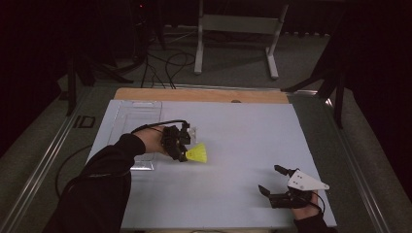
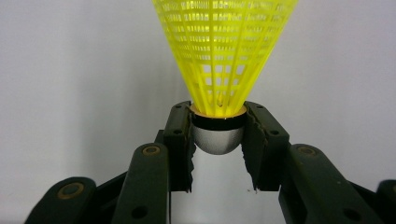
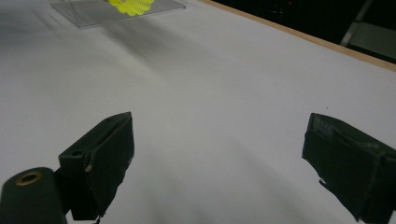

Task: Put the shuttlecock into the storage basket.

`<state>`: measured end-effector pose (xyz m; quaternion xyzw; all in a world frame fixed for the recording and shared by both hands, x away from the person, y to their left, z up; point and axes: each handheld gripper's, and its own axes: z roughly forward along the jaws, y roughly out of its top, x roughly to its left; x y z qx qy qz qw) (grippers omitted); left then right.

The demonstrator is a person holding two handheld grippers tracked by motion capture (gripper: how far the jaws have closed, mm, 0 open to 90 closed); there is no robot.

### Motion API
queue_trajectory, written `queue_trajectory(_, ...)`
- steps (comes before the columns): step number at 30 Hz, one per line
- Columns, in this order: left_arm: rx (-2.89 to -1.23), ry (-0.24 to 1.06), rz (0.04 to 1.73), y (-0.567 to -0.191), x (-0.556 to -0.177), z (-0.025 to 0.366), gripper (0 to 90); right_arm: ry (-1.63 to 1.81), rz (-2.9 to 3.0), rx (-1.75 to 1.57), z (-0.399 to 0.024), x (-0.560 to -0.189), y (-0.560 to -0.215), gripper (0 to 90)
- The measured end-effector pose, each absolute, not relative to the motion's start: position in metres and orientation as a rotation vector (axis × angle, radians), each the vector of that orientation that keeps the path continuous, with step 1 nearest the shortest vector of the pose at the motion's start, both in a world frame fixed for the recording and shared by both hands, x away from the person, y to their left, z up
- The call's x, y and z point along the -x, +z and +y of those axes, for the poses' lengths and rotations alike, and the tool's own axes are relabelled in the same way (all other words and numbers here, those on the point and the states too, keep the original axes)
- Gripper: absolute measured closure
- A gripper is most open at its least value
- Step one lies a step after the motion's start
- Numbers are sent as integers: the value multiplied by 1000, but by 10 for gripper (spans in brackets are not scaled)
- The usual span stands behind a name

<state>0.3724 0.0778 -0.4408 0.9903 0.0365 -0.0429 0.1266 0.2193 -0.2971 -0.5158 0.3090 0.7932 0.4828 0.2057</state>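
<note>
Up close, left gripper (image 2: 218,135) clamps shuttlecock (image 2: 223,51) by cork; skirt top cropped. Right gripper (image 3: 217,158) spread wide.

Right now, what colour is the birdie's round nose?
Silver-grey, under a black band; the shuttlecock's nose shows best in the left gripper view.

L gripper (image 2: 218,135) clamped on yellow plastic shuttlecock (image 2: 223,51): both black jaws press its rounded grey base w/ dark band, one each side. Mesh skirt flares up & away, cut off at top edge. White table surface (image 2: 70,79) behind.
</note>
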Motion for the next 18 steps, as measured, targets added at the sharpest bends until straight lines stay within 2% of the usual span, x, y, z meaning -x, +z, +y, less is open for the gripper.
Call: queue_trajectory(18,-2855,-105,249,-405,-372,87,656,1342,2211,-859,-297,-219,-516,94)
